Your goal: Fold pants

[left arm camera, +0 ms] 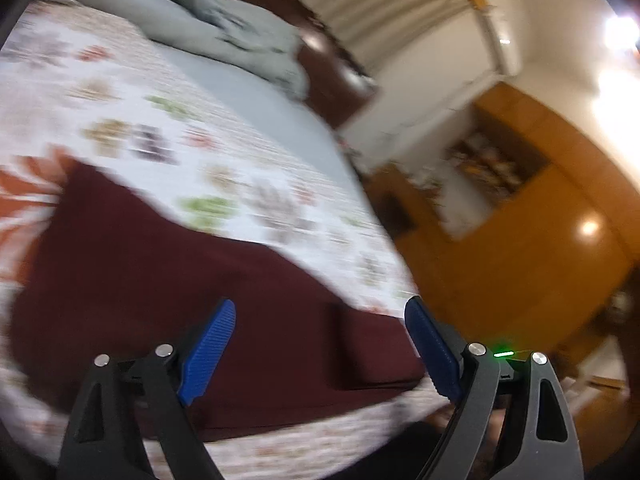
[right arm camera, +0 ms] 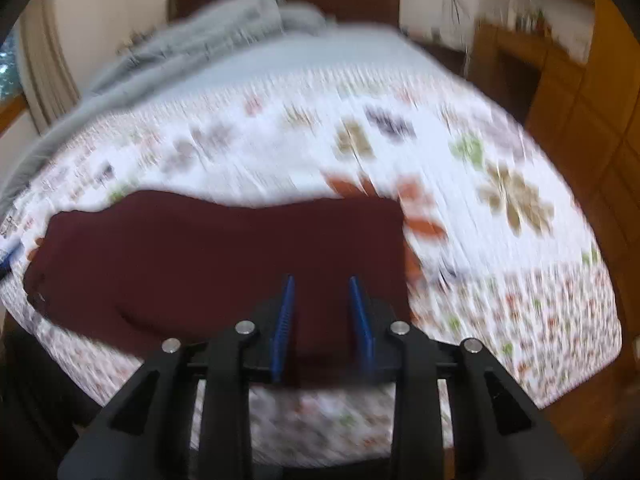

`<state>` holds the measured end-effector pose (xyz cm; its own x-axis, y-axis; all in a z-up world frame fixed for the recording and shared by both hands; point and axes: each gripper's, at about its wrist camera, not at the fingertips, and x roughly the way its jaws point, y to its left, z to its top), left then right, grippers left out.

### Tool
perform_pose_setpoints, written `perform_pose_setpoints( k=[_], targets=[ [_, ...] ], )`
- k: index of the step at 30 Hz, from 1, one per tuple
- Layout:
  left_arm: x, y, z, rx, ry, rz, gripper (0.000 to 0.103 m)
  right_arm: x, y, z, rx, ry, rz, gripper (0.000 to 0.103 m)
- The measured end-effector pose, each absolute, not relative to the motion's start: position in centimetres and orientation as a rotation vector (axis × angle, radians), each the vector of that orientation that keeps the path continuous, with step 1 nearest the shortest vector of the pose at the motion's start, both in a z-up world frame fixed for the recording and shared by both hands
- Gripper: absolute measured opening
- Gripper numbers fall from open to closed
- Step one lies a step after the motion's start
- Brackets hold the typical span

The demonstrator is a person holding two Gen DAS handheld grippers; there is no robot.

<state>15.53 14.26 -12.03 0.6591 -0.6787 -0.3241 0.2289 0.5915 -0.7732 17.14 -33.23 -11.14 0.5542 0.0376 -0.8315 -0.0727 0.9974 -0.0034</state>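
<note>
The bed, spread with a white floral quilt, fills most of both views, with a grey blanket bunched at its far end toward 11 o'clock in the right wrist view. The maroon pants lie flat on the quilt near the bed's near edge, already a compact, roughly rectangular slab, so by my reading at least one fold is made and the work sits between folds. In the left wrist view the pants run from 9 o'clock toward 4 o'clock, one end reaching the bed's corner.

The left gripper hangs above that end with its jaws spread wide, holding nothing. The right gripper is at 6 o'clock over the pants' near edge, jaws partly open with a clear gap; dark cloth shows between them, but whether they touch it I cannot tell through the blur.

The next move likely calls for both grippers to pinch an end of the slab, lift it evenly and lay it over the other end, edges matched.

Wooden cupboards stand beyond the bed at 3 o'clock. No brand, label or writing is legible; both frames are motion-blurred.
</note>
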Motion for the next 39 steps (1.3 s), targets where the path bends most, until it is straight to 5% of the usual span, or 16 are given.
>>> perform_pose_setpoints(
  k=[3,11,15,17,25,30,39],
  targets=[
    [18.0,7.9,-11.7,-0.767,0.694,-0.714,0.087,16.1,-33.9,-14.3,-0.065,1.075,0.103,0.029],
    [18.8,-6.9,-13.6,-0.445,0.798,-0.897,0.087,21.0,-39.0,-9.6,0.242,0.972,0.247,0.03],
    [19.1,-7.4,-18.8,-0.463,0.952,-0.839,0.085,27.5,-41.8,-12.8,0.44,1.063,0.385,0.026],
    [18.7,-6.6,-20.3,-0.52,0.926,-0.861,0.085,29.8,-43.1,-15.5,0.447,1.158,0.325,0.0],
    [17.9,-5.8,-20.6,-0.524,0.884,-0.883,0.085,28.7,-33.3,-12.3,0.379,1.11,0.568,0.014],
    [18.0,-5.4,-20.2,-0.56,0.917,-0.846,0.085,30.9,-26.9,-16.7,0.222,1.291,0.572,0.007],
    [8.8,10.9,-16.4,-0.943,0.812,-0.387,0.087,33.1,-14.5,-8.1,-0.048,1.298,0.918,0.067]
  ],
)
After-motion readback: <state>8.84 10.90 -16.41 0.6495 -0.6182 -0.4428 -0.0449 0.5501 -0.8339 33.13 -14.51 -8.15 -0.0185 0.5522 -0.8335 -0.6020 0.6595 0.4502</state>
